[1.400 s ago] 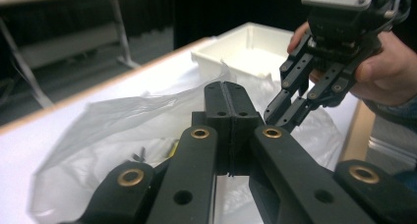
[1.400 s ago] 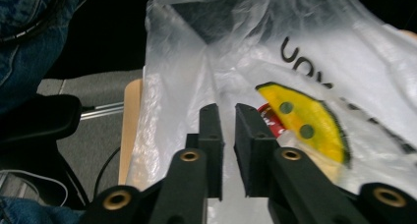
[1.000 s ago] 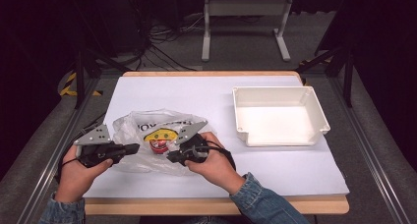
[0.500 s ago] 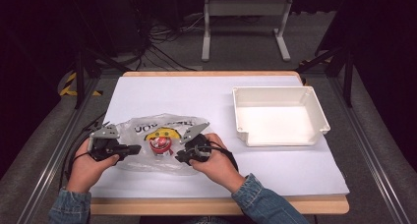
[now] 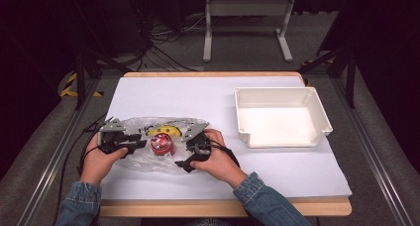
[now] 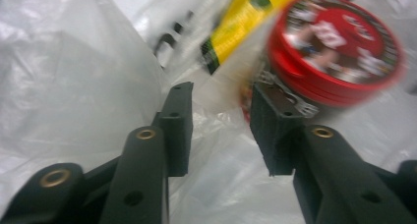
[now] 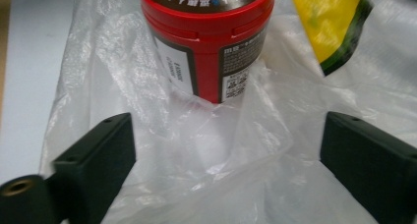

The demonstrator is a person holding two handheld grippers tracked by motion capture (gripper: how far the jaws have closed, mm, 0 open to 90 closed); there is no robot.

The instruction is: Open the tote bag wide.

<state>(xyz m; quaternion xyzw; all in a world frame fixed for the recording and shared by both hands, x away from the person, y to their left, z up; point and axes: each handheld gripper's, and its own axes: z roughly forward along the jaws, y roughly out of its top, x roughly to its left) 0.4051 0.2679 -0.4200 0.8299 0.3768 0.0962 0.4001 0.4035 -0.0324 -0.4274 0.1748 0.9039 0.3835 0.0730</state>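
I am working at a white-covered table (image 5: 297, 176), where a clear plastic bag (image 5: 143, 159) is lying flat at the near left. A red tub (image 5: 161, 144) is standing upright on it, lid facing up. My left gripper (image 5: 134, 145) and right gripper (image 5: 182, 164) are flanking it, jaws just opened, gripping nothing.
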